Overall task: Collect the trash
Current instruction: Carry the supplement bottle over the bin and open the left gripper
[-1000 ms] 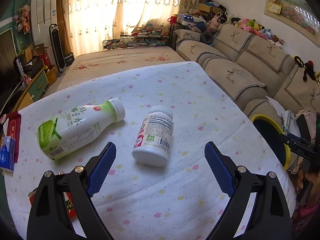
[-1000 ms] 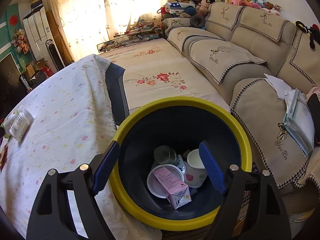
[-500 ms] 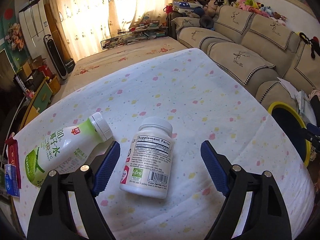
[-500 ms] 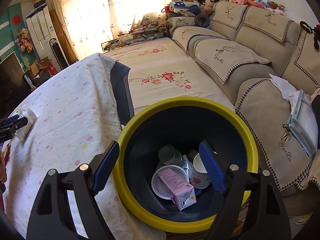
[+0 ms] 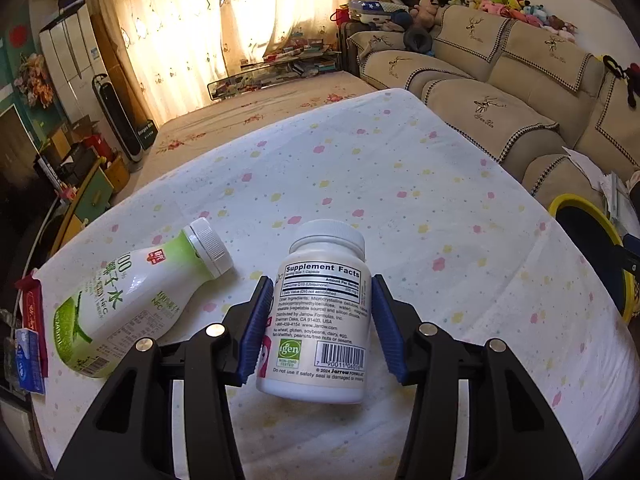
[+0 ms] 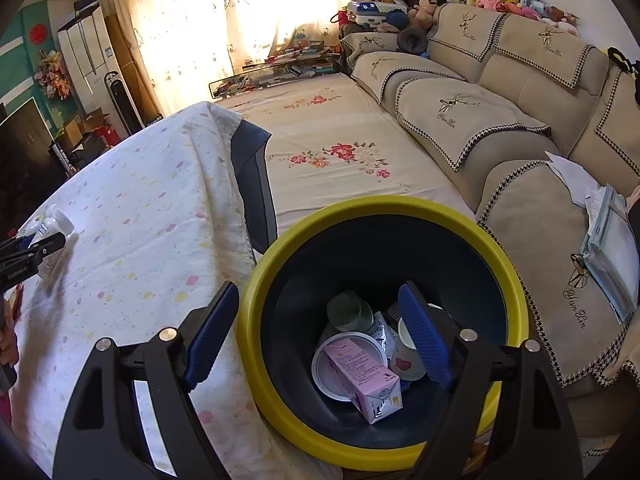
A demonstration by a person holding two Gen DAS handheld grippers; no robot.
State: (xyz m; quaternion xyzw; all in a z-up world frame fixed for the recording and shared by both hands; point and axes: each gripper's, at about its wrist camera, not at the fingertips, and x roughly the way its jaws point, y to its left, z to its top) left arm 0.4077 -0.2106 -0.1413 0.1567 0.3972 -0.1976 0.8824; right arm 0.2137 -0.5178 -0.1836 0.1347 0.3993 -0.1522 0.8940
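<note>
Pink carton (image 6: 362,376), cups (image 6: 406,354) inside yellow-rimmed bin (image 6: 256,292)

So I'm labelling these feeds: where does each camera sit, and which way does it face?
Left wrist: on the left gripper, facing across the table at the supplement bottle between its fingers.
Right wrist: on the right gripper, looking down into the yellow-rimmed bin.
Shared: bin, tablecloth, sofa.
</note>
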